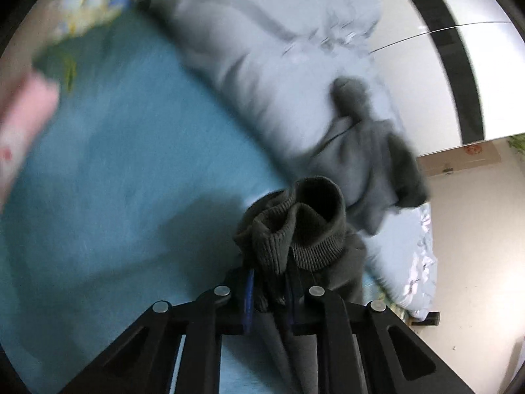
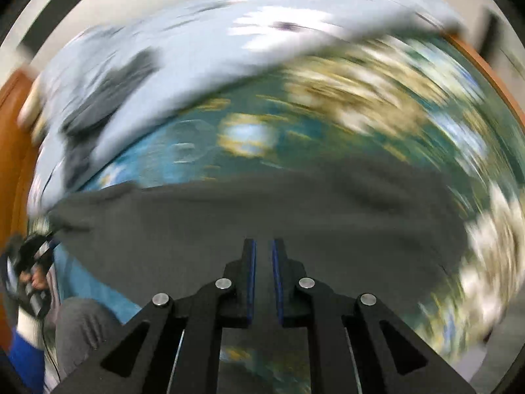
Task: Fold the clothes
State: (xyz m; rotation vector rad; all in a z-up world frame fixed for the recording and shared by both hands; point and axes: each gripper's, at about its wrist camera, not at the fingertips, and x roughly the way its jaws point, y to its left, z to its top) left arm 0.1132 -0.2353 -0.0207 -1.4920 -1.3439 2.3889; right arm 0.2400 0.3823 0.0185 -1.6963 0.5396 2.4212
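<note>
Teal bed sheet fills the left side of the left wrist view, flat and bare, with lots of room on it. A pink thing sits at its far left edge, too blurry to name. Next to the sheet, going right, a pale blue quilt lies bunched up along the bed, and a grey piece of clothing is crumpled on top of it. Past the quilt's right edge there is a white wall. The left gripper is squeezed tight on the ribbed cuff of the dark grey sweater, and the cuff pokes up in a bunch past the fingertips. In the right wrist view, a brown wooden bed frame runs down the left edge, and the person's other hand shows low on that side, holding the left tool. The sweater is spread out wide across the middle of the bed, over a flowery part of the sheet that is very blurry. The sweater's far edge runs straight from left to right. The right gripper has its blue pads just a little apart, with a thin gap between them. It is right over the sweater's near part, and I cannot tell if it pinches the cloth.
</note>
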